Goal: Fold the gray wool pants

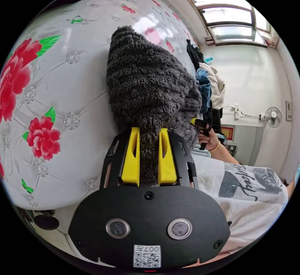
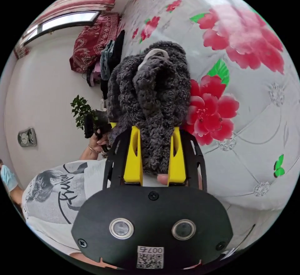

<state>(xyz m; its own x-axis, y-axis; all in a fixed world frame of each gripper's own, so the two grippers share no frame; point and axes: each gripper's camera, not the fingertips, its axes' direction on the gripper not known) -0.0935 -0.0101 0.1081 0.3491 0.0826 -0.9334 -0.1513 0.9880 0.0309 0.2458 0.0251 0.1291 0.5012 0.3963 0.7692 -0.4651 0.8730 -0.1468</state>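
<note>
Fingers [image 1: 149,137] of the left gripper [image 1: 149,157] are closed on a bunch of the gray pants [image 1: 147,90], wool packed tight between both yellow jaws; the right gripper [image 2: 155,156] is the same, both jaws pressing a thick wad of pants [image 2: 150,100], a pale waistband loop [image 2: 153,54] showing at the top; the pants hang lifted between the two, in front of the flowered bed cover [image 1: 53,100]; beside them a person's shirt [image 1: 247,193] and a hand [image 1: 207,139] on the other gripper's handle; farther off, clothes [image 1: 207,87] piled by the wall, a fan [image 1: 272,117], a window [image 1: 231,22]; in the right gripper view, a plant [image 2: 82,109] against the wall.
</note>
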